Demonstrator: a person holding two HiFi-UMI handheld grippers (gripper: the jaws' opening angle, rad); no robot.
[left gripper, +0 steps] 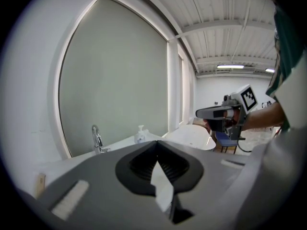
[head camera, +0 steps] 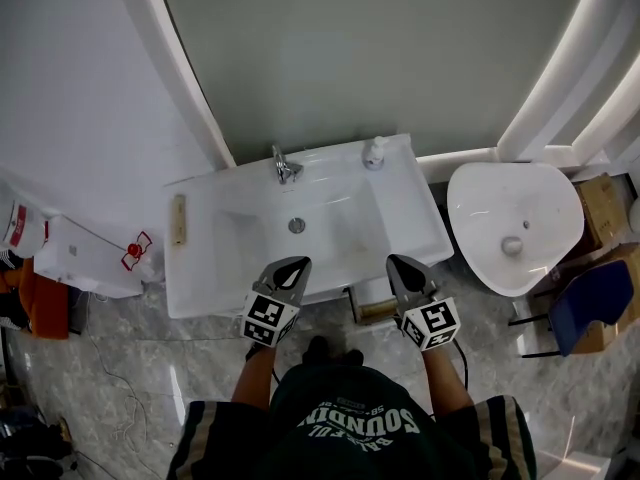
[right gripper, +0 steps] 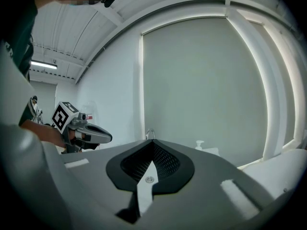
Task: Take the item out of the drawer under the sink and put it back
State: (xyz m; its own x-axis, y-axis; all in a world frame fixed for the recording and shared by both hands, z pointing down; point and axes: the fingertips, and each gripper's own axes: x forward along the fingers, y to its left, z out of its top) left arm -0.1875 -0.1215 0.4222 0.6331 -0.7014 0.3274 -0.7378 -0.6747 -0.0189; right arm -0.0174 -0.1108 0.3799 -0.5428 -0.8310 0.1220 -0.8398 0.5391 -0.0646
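The white sink (head camera: 400,203) with a chrome faucet (head camera: 285,165) stands in front of me. Both grippers hover over its front edge, pointing toward the wall. My left gripper (head camera: 297,263) is shut and holds nothing; its jaws (left gripper: 157,143) meet at the tip. My right gripper (head camera: 395,261) is also shut and empty, its tips (right gripper: 152,143) together. Each gripper shows in the other's view: the right gripper (left gripper: 211,113) and the left gripper (right gripper: 103,137). A brown strip (head camera: 375,311) shows below the sink's front edge beside the right gripper; the drawer itself is hidden.
A soap dispenser (head camera: 374,152) stands right of the faucet and a wooden brush (head camera: 179,218) lies on the sink's left ledge. A white freestanding basin (head camera: 512,223) is at the right, with a blue chair (head camera: 590,303) and cardboard box (head camera: 603,208) beyond. A white box (head camera: 95,258) sits left.
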